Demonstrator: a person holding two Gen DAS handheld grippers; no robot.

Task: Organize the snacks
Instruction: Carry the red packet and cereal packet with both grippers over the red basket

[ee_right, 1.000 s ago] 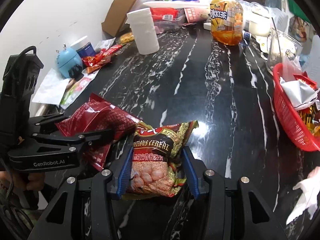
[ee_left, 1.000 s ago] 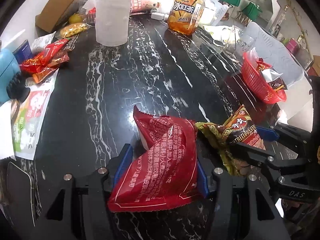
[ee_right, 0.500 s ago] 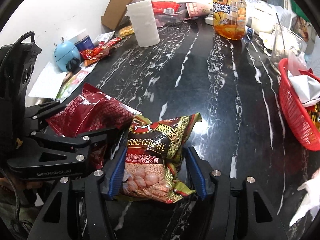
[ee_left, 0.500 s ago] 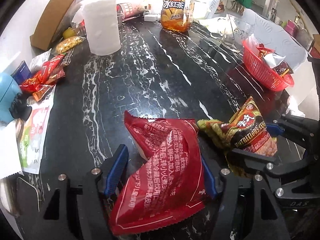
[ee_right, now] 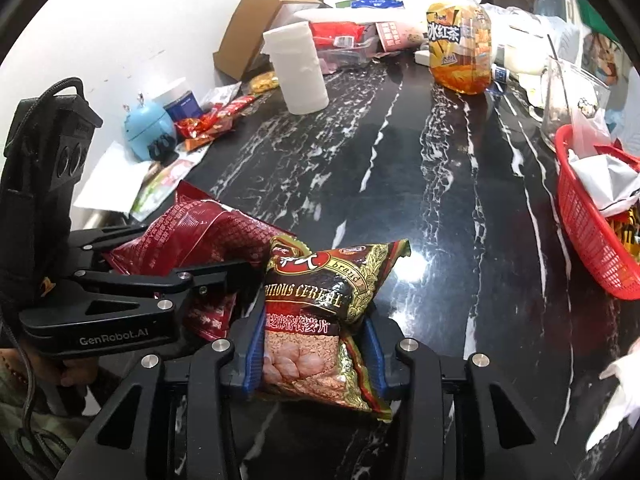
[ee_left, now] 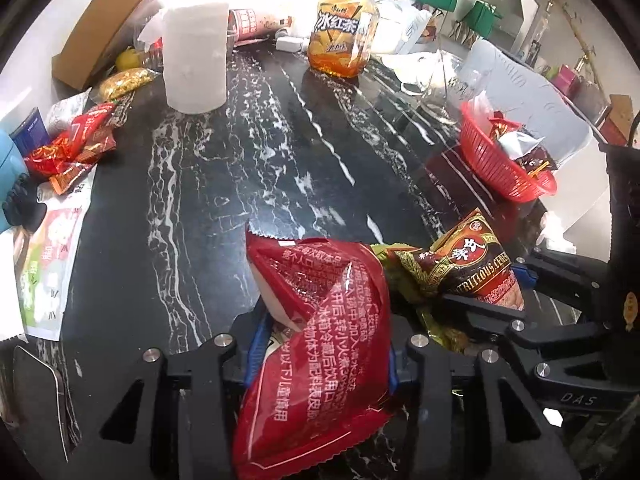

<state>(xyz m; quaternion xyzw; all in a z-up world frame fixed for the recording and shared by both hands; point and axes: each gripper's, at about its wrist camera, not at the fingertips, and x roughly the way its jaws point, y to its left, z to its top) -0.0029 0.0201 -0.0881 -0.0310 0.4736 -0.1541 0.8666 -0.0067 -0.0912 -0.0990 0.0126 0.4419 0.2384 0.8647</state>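
Note:
My left gripper (ee_left: 320,354) is shut on a red snack bag (ee_left: 320,344) and holds it above the black marble table (ee_left: 240,160). My right gripper (ee_right: 312,350) is shut on a brown and green cereal bag (ee_right: 320,312), also lifted off the table. Each gripper shows in the other's view: the right one (ee_left: 500,292) with the cereal bag (ee_left: 468,264), the left one (ee_right: 208,276) with the red bag (ee_right: 200,236). A red basket (ee_right: 592,248) with several snacks stands at the right edge; it also shows in the left wrist view (ee_left: 500,168).
A paper towel roll (ee_left: 194,56), an iced tea bottle (ee_left: 342,36), a cardboard box (ee_left: 100,28) and a glass (ee_right: 568,100) stand at the back. Loose red snack packets (ee_left: 72,152), a blue gadget (ee_right: 146,128) and leaflets (ee_left: 44,264) lie along the left edge.
Both grippers have risen and lifted their bags off the table. The jaws have closed tighter on the bags. The view now takes in more of the table.

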